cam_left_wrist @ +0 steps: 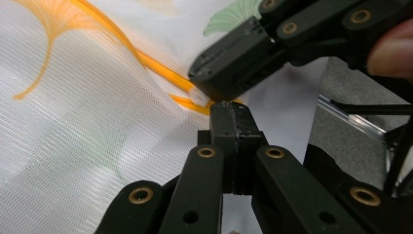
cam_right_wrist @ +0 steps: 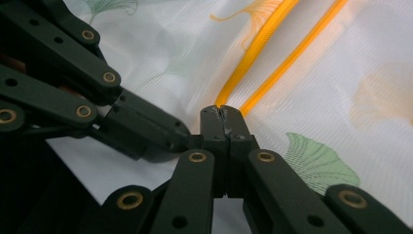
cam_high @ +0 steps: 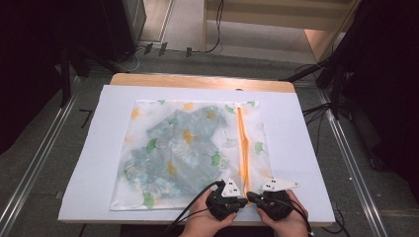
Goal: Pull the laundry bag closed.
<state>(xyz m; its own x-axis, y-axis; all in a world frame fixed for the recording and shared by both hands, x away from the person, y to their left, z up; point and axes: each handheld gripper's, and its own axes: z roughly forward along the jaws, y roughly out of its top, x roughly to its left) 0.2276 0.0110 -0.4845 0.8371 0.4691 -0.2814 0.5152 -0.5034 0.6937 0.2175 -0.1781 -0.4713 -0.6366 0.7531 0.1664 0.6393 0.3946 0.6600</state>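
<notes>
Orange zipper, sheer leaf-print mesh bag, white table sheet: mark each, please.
orange zipper (cam_high: 242, 143), high view, mid-length of the strip.
sheer leaf-print mesh bag (cam_high: 173, 148), high view, centre of the fabric.
white table sheet (cam_high: 291, 148), high view, bare part right of the bag.

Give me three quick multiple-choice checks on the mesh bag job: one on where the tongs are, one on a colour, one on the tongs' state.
1. Where do both tongs meet on the mesh bag?
A. At its far edge
B. At its near edge, by the end of the zipper
C. At its left edge

2. What colour is the zipper?
A. Orange
B. Blue
C. Black

3. How do the jaws of the left tongs and right tongs stand?
A. Both wide open
B. Left open, right shut
C. Both shut

Key: 1 B, since the high view shows both hands at the bag's near edge where the zipper ends. 2 A, since the strip is bright orange in every view. 3 C, since each gripper view shows its own two jaws pressed together.
</notes>
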